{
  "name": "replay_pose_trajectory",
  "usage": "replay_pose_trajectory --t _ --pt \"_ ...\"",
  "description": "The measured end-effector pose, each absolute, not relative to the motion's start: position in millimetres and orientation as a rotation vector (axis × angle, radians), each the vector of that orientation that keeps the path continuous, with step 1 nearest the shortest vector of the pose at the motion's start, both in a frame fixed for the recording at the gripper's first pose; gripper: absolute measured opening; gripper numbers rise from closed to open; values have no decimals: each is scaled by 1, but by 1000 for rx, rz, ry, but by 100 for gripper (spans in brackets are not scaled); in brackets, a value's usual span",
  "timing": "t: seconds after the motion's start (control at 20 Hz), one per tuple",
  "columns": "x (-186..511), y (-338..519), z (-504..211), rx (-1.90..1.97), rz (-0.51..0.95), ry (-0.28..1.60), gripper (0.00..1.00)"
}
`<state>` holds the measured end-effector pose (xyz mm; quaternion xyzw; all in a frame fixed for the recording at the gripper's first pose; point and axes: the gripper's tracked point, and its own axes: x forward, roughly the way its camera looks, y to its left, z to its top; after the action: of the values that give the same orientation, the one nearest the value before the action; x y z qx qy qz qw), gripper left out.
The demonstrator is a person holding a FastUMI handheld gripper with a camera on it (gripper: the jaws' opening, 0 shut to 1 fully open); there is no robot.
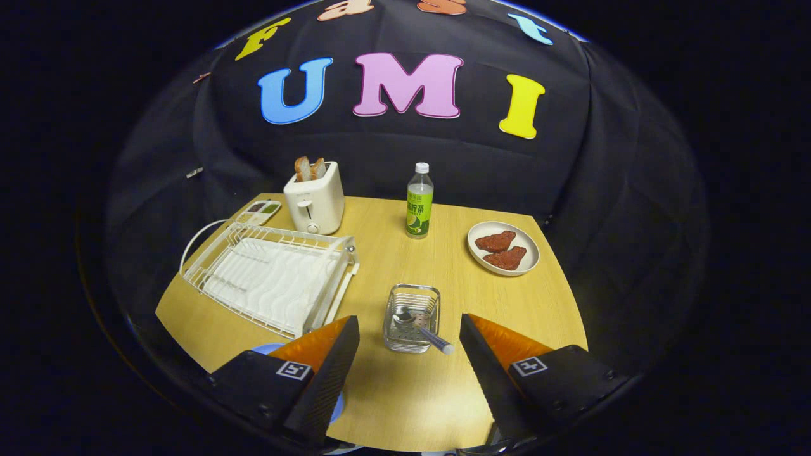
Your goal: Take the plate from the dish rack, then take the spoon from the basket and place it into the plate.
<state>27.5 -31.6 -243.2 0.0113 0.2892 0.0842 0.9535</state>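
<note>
One spoon (418,328) lies in the wire basket (412,316), just ahead of my gripper (408,361), whose fingers stand apart and empty. Judged light, stiff, slippery: grip its protruding handle. Blue plate (269,349) sits beneath my left finger. Dish rack (269,278), toaster (315,201), bottle (419,202) and a plate of meat (503,248) stand clear; basket wall may snag.

The basket (412,318) holds the spoon (421,330). The dish rack (269,276) sits left of the basket, the bottle (419,202) behind it.

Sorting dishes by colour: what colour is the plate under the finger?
Blue plate, gripper view.
</note>
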Motion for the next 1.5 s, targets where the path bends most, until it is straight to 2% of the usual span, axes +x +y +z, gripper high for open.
replay_pose_trajectory --t 0.1,0.15,0.2,0.55,0.6,0.65,0.9,1.5 --pt "34 -40 -266 13 178 635 96" --pt "37 -41 -279 14 183 660 91" --pt "37 -43 -289 18 188 683 78" --pt "34 -48 -317 58 202 778 38" --pt "34 -49 -316 66 204 780 27" --pt "32 -46 -315 79 217 784 22" --pt "30 -42 -310 111 240 781 12" --pt "36 -63 -266 187 178 684 10"
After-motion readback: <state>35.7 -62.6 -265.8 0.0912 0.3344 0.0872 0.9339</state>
